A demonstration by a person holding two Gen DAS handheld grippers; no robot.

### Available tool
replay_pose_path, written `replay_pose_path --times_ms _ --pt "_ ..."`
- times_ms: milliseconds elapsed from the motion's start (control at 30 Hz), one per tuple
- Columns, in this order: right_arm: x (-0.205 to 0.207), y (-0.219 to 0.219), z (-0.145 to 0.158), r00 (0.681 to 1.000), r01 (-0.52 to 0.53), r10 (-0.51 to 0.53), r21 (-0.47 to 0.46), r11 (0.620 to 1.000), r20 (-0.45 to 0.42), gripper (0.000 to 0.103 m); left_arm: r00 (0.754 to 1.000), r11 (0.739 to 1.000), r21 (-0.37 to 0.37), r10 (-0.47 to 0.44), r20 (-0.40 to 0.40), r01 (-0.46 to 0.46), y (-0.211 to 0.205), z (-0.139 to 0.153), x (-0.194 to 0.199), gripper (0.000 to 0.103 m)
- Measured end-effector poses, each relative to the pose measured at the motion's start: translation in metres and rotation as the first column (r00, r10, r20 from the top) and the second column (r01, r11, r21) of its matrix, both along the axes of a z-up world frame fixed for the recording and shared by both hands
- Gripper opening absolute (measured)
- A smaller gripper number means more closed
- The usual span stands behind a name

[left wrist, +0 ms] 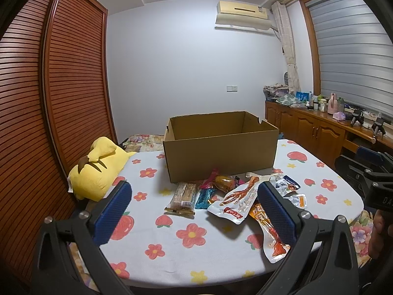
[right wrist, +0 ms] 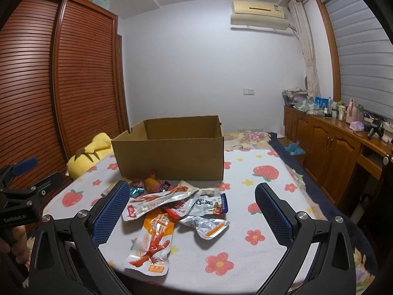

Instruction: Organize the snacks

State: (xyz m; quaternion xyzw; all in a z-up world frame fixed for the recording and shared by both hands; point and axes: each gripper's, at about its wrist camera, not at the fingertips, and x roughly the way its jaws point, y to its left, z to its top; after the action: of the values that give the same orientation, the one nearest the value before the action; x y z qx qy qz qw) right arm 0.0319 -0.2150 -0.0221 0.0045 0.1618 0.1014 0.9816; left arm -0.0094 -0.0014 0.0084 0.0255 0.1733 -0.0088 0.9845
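Note:
An open, empty-looking cardboard box (left wrist: 221, 147) stands on the flowered table (left wrist: 172, 245); it also shows in the right wrist view (right wrist: 172, 157). A pile of snack packets (left wrist: 235, 196) lies in front of it: a biscuit pack (left wrist: 183, 198), a silver chicken-feet pouch (left wrist: 235, 201), an orange pouch (right wrist: 152, 241) and small silver packets (right wrist: 208, 225). My left gripper (left wrist: 194, 191) is open and empty, hovering before the pile. My right gripper (right wrist: 192, 191) is open and empty, just before the pile too.
A yellow plush toy (left wrist: 98, 169) lies at the table's left edge. A slatted wooden wardrobe (left wrist: 61, 86) stands at the left. A wooden sideboard (right wrist: 343, 142) with bottles runs along the right wall.

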Motion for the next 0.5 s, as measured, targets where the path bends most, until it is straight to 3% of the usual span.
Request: replay_pose_path --times_ms 500 --pt "0.0000 0.0016 0.0036 1.000 -0.004 0.004 -0.002 1.000 0.001 0.103 1.000 1.000 0.001 -0.008 -0.007 0.008 -0.0016 -0.0008 0.0005 0.103"
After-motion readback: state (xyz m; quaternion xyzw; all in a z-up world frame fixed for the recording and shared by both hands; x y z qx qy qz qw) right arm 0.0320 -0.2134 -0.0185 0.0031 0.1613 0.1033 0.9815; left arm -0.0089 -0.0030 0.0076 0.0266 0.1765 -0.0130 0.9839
